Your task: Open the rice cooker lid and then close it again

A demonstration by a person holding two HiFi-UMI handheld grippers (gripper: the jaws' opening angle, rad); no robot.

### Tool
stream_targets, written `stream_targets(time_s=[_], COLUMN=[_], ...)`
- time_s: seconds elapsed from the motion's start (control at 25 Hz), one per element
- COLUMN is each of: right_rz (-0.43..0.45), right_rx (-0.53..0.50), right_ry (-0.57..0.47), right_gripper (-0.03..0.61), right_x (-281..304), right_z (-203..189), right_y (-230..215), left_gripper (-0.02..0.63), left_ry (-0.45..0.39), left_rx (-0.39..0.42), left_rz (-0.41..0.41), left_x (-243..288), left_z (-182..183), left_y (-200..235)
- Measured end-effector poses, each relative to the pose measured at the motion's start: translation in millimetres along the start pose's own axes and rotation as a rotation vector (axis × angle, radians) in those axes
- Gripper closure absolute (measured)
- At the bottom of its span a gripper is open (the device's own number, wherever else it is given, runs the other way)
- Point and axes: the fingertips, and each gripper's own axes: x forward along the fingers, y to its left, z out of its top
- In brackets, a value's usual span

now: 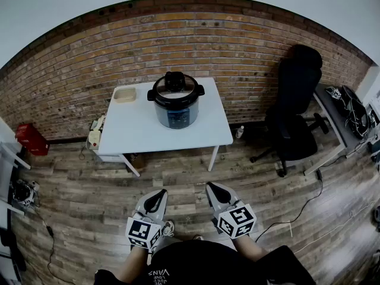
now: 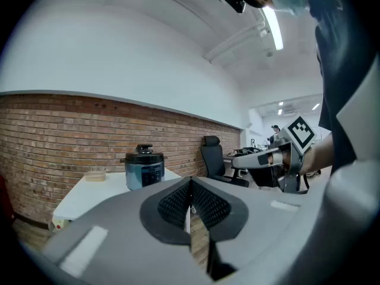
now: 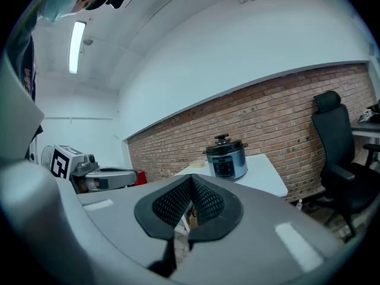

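Note:
A blue-grey rice cooker (image 1: 176, 104) with a black lid and a black top knob stands on a white table (image 1: 136, 129) against the brick wall; the lid is down. It shows small in the left gripper view as the rice cooker (image 2: 144, 168) and in the right gripper view as the rice cooker (image 3: 226, 157). My left gripper (image 1: 161, 193) and right gripper (image 1: 211, 187) hang side by side over the wooden floor, well short of the table. Both are shut with nothing between their pads. Each gripper appears in the other's view: right gripper (image 2: 240, 157), left gripper (image 3: 141, 176).
A small beige tray (image 1: 125, 94) lies at the table's back left corner. A black office chair (image 1: 294, 108) stands to the right, beside a desk (image 1: 338, 123) with cables. A red box (image 1: 31, 139) sits at the left wall, and cables trail on the floor.

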Motion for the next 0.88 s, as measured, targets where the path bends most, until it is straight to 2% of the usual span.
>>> stream_targets(time_s=[0.16,0.32,0.4,0.44,0.48,0.56,0.68,0.88], right_rz=[0.005,0.037,0.056,0.062,0.065,0.062,0.038,-0.018], right_rx=[0.032,0.049,0.057,0.063,0.068,0.067,0.058,0.061], right_ry=[0.005,-0.029,-0.045,-0.053,-0.058,-0.062,-0.062,-0.066], right_gripper=[0.574,0.574,0.548,0.508,0.460,0.411,0.380,0.371], right_x=[0,2,7,11,15,25,45,85], right_z=[-2,4,8,11,13,17,22,32], right_y=[-6,-11,-11,-10,-10,-10,-12,-15], left_gripper=[0.612,0.602,0.530,0.509,0.496,0.476,0.453,0.436], left_ry=[-0.049,-0.065,-0.076,-0.084,-0.089,-0.092,-0.079,-0.072], left_rx=[0.015,-0.039,-0.054,-0.060,-0.065,-0.065,-0.069,-0.045], left_rz=[0.021,0.019,0.005,-0.002,-0.009,-0.021,-0.048,-0.123], left_x=[1,4,6,8,10,18,33,57], left_z=[5,4,6,7,8,8,8,19], left_y=[0,1,6,10,14,25,46,86])
